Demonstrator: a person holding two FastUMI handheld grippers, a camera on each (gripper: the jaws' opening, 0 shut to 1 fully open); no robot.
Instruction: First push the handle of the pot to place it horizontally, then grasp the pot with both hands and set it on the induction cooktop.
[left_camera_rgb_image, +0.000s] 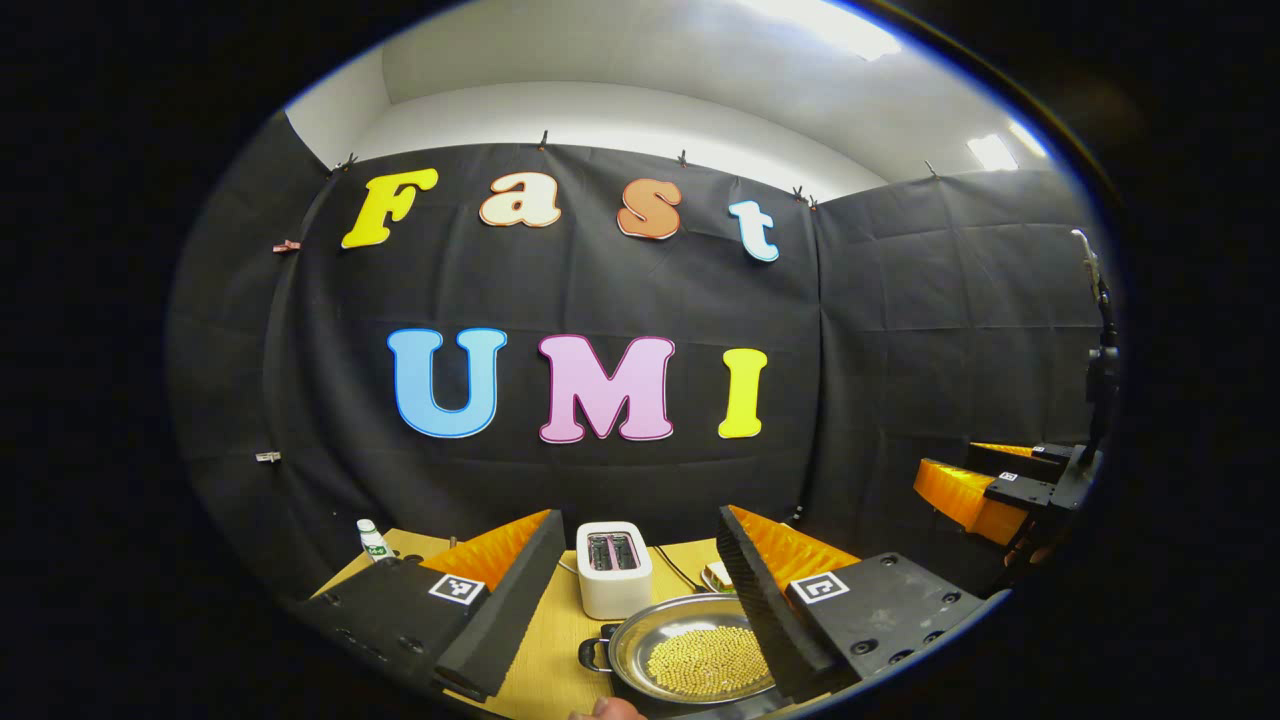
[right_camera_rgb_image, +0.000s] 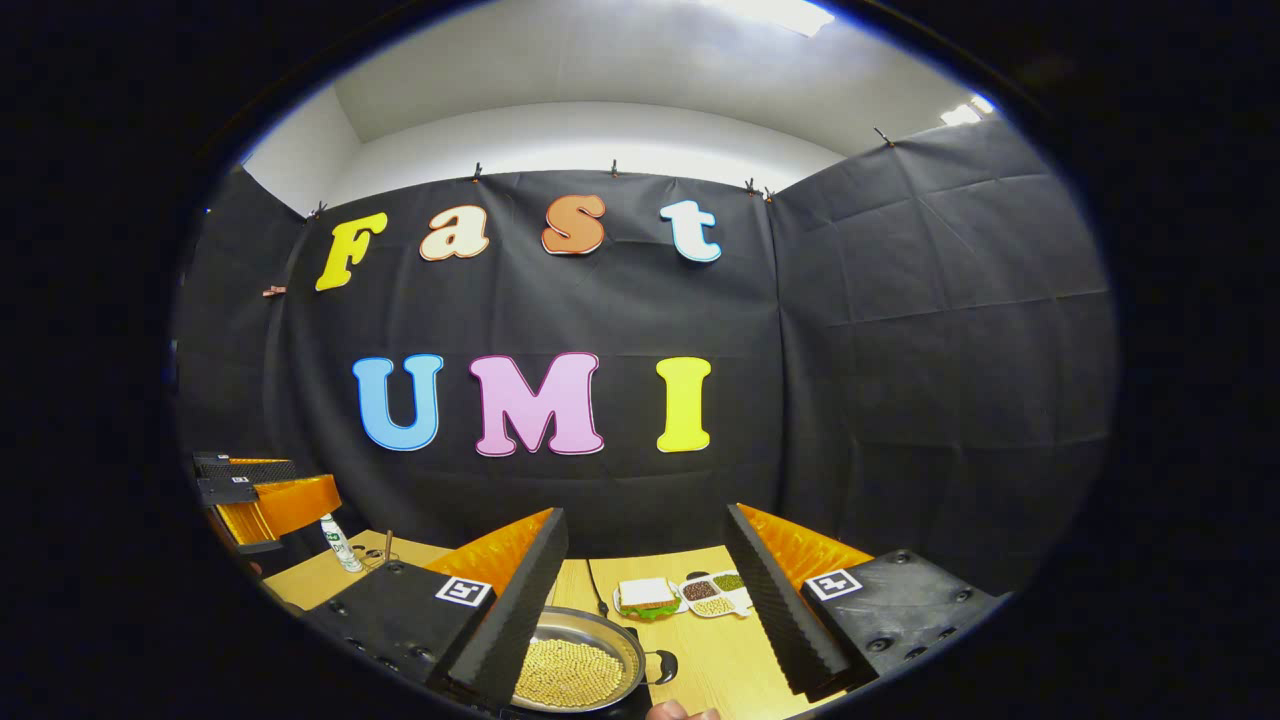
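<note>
Black cloth walls close off a booth around a pale wooden table (left_camera_rgb_image: 560, 640), and both tongs hang above its near edge, well clear of everything on it. On that near part sits the pot (left_camera_rgb_image: 695, 650), a shallow, round metal pan with a layer of small yellow beads spread over its bottom. A toaster (left_camera_rgb_image: 613, 567) stands just behind it, with a small bottle (left_camera_rgb_image: 372, 540) off at the far left corner, while the right gripper view shows a sandwich (right_camera_rgb_image: 647, 596) and a little dish of beans (right_camera_rgb_image: 715, 594) farther back.

The left gripper (left_camera_rgb_image: 640, 590) is spread wide with nothing between its fingers; the right gripper (right_camera_rgb_image: 645, 590) is likewise spread and empty.

Being thin metal, the pot is probably stiff and fairly light, though slick at the wall, and the loose beads would likely roll or spill at any tilt. The two dark loop handles look the safest places to take hold, one per side, keeping it level: one handle (left_camera_rgb_image: 596, 652) shows at its left rim in the left gripper view, the other handle (right_camera_rgb_image: 661, 666) at its right rim in the right gripper view. So the handle-to-handle axis seems to run roughly across the table, though its exact angle is hard to judge.
</note>
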